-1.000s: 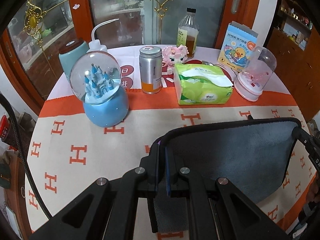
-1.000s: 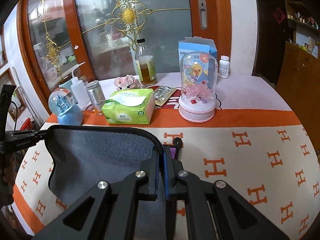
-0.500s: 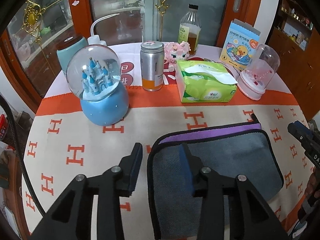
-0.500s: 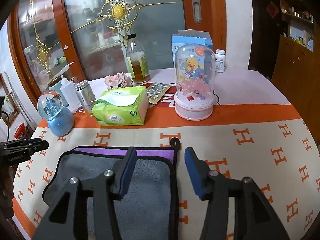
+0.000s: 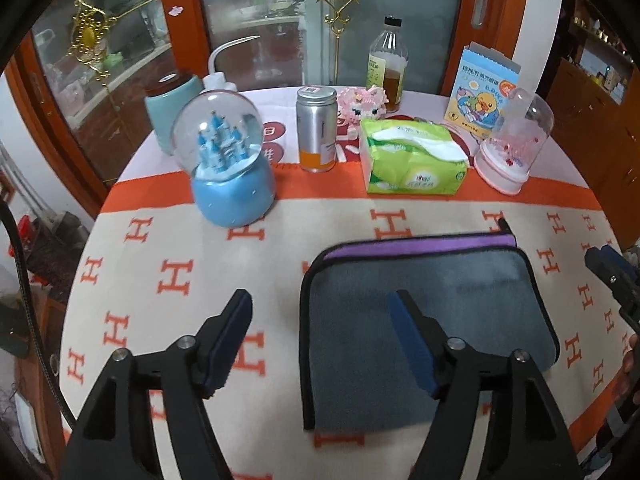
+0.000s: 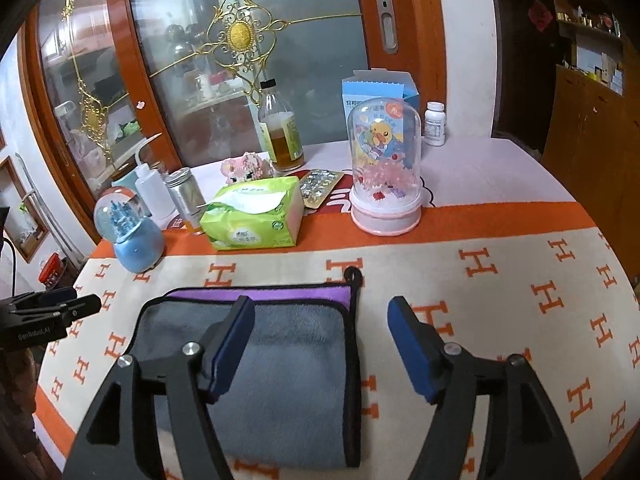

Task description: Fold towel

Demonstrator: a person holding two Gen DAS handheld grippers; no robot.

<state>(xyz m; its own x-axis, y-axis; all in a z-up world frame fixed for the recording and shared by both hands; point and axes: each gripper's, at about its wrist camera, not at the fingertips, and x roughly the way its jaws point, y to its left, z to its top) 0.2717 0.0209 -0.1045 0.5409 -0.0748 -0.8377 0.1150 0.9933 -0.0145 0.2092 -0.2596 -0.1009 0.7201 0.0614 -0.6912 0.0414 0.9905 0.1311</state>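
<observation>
Lying folded, towel (image 5: 424, 312); both grippers (image 5: 320, 316) (image 6: 320, 320) released; orange "H" tablecloth (image 5: 172, 276).

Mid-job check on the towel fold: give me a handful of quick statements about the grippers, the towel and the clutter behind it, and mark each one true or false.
1. Both the left gripper and the right gripper are open and hold nothing. True.
2. The towel hangs in the air between the grippers. False: it lies flat on the tablecloth, folded, with a purple strip showing along its far edge.
3. The tissue pack stands beyond the towel. True.
4. The snow globe rests on the towel. False: it stands apart, on the orange band to the far left.
5. The towel's hanging loop sits at its far right corner. True.
</observation>
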